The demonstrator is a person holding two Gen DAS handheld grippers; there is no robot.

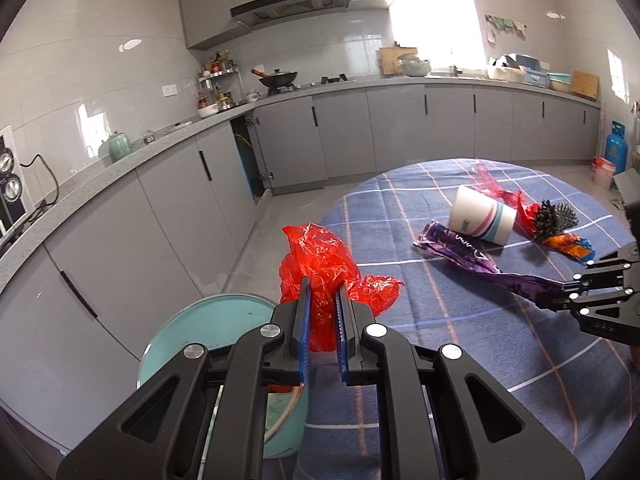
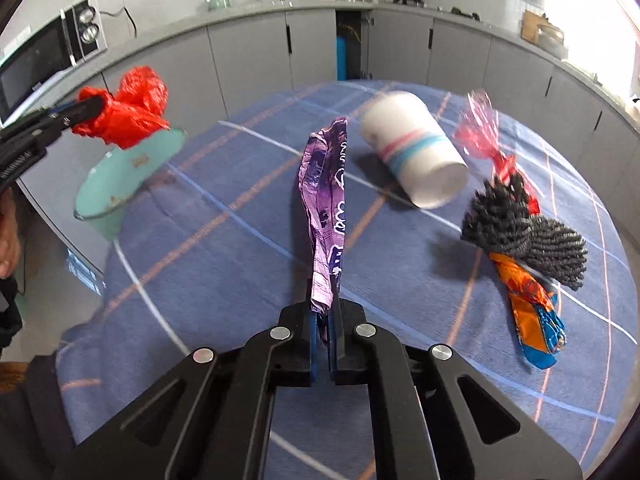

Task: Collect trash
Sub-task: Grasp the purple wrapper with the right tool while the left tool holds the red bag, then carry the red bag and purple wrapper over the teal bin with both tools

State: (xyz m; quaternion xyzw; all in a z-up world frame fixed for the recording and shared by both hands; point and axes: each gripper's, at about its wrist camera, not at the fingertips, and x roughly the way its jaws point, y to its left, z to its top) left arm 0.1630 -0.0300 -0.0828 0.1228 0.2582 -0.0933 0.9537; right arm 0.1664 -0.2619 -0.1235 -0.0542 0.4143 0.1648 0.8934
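Right claw (image 2: 323, 312) clamping crinkled purple wrapper (image 2: 324, 208), left claw (image 1: 323, 300) gripping crumpled red bag (image 1: 320, 264)

Right gripper (image 2: 325, 312) low centre, black linkage, blue pads clamped on the near end of a long crumpled purple foil wrapper (image 2: 325, 216); wrapper runs away from the jaws across the round table in blue checked cloth (image 2: 224, 264).

Beyond and right of the wrapper: white paper cup with pink and blue bands (image 2: 414, 152), on its side, mouth toward the camera.

Far right: red cellophane twist (image 2: 480, 128), dark grey knobbly scrubber (image 2: 520, 236), crumpled orange-and-blue wrapper (image 2: 532, 312), clustered and overlapping.

Upper left: left gripper (image 2: 86, 110) closed on a crumpled red plastic bag (image 2: 128, 108), held just above a teal round bin (image 2: 120, 176) at the table's edge.
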